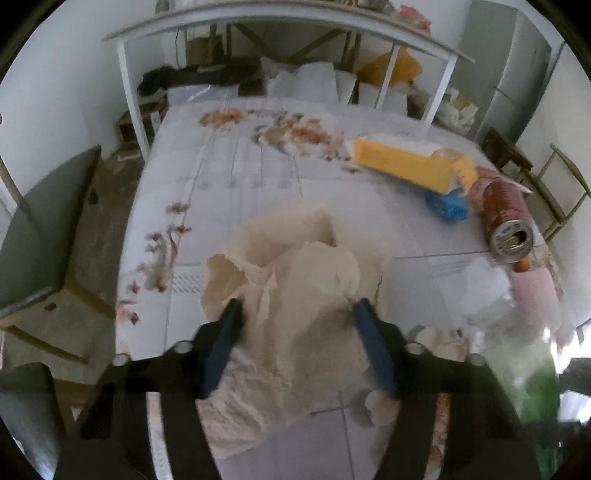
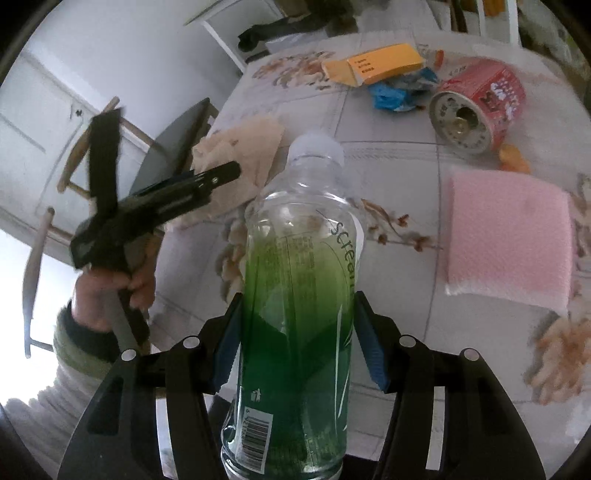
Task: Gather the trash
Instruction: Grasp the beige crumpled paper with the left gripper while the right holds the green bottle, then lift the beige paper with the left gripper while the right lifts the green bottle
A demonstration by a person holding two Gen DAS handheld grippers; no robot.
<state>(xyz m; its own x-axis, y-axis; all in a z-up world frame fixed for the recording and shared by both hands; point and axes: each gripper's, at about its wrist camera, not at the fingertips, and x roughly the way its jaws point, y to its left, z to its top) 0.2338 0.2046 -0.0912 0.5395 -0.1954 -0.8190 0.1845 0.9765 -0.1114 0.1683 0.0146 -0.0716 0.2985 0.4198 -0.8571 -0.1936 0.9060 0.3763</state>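
Item: clear plastic bottle (image 2: 299, 295) with green label and white cap, held off the table, clasped at mid-body between the blue pads (image 2: 231, 347) of the right gripper (image 2: 297, 343), both pads pressing its sides. Item: crumpled beige paper (image 1: 295, 280), lying on the table near its front edge; the left gripper (image 1: 297, 332) is set over it, jaws half-closed with the paper between them, both blue pads (image 1: 225, 343) at the paper's edges, though the blur leaves it unclear whether they actually pinch it. The right wrist view shows that gripper from the side, carried by a hand (image 2: 110, 291) in a green cuff. Surface: table (image 1: 229, 155) under a white cloth printed with brown flowers. Further trash on it: red drink can (image 2: 476, 110) on its side, open end facing the camera; yellow carton (image 2: 376, 62) lying flat; crumpled blue wrapper (image 2: 399, 92) just beside the carton; small orange scrap (image 2: 513, 158) near the can; folded pink cloth (image 2: 506, 240), lying to the right of the bottle. Surroundings: grey chair (image 1: 48, 236) at the table's left; white shelf frame (image 1: 258, 26) behind.
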